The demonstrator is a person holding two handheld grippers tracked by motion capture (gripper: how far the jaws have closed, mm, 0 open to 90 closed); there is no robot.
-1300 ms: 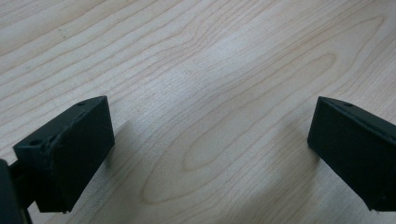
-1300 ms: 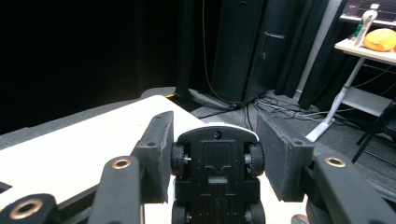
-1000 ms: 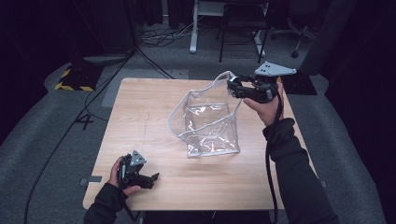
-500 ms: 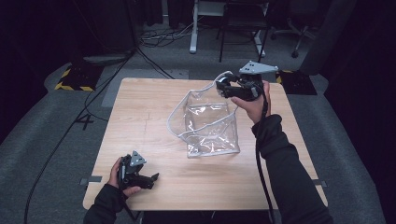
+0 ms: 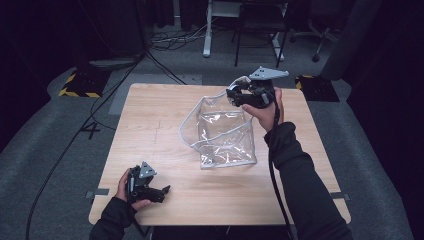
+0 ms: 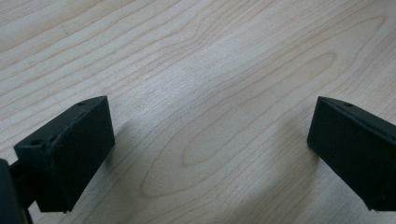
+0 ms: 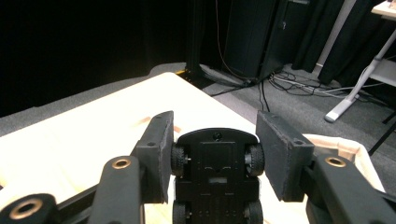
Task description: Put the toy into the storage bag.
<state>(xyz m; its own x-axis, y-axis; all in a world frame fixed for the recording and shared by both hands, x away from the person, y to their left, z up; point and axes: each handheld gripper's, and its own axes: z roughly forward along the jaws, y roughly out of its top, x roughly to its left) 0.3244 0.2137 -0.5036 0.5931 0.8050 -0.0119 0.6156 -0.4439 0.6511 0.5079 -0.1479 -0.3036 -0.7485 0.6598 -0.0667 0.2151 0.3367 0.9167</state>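
The right gripper [image 5: 234, 95], clamped on a small black toy car [image 7: 215, 172] held underside-up, has travelled from three o'clock toward the rim of the clear plastic bag [image 5: 225, 135] at table centre. Judgement: drop-in imminent. The left gripper [image 5: 162, 191] rests wide open, empty, at seven o'clock.

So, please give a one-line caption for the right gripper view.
Right tool clamps a small black toy car, underside facing the camera, above the light wooden table.
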